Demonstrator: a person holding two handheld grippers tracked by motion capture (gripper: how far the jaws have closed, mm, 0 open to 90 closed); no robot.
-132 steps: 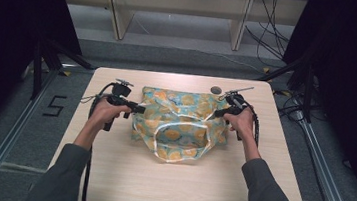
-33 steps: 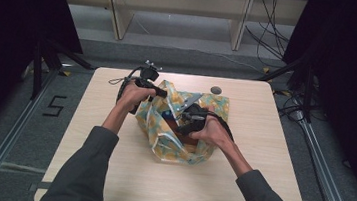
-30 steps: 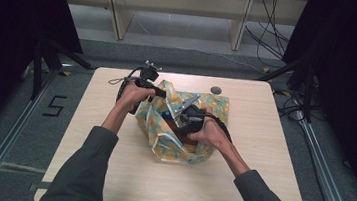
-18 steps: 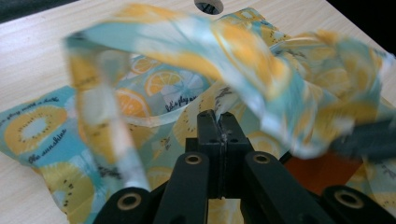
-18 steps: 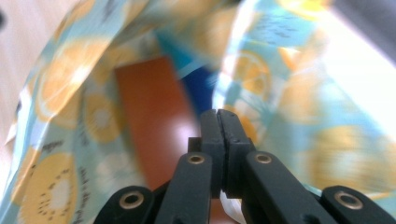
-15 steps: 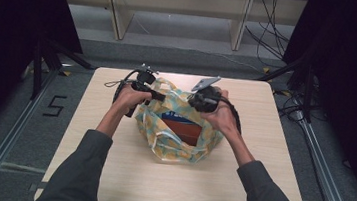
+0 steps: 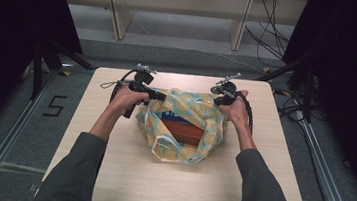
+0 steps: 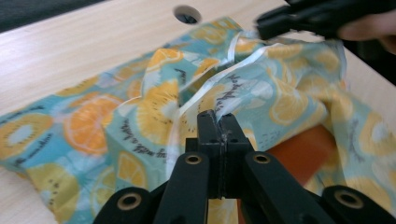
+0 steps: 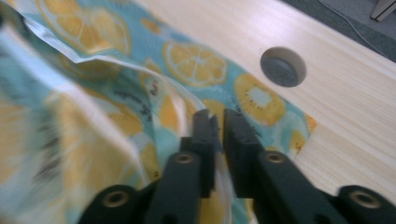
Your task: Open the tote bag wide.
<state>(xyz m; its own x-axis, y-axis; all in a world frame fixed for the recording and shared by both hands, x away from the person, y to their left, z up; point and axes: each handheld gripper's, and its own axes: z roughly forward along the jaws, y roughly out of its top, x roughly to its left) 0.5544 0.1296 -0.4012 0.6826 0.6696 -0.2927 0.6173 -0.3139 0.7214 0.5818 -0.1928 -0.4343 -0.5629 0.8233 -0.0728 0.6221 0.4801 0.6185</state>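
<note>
Right tongs (image 7: 221, 91) moved outward; bag (image 7: 184, 126) mouth widened sideways.

Floor, left of the table (image 7: 107, 183): a dark "5" (image 7: 53, 106) marked on the grey surface, high view. Fruit-print bag (image 7: 184, 126): dark script lettering printed betw. the orange slices, seen in left gripper view (image 8: 133, 135) & right gripper view, but too blurred/small to read. Nothing else legible.

The bag (image 7: 184, 126) mostly hides the red-brown box (image 7: 183, 131).
</note>
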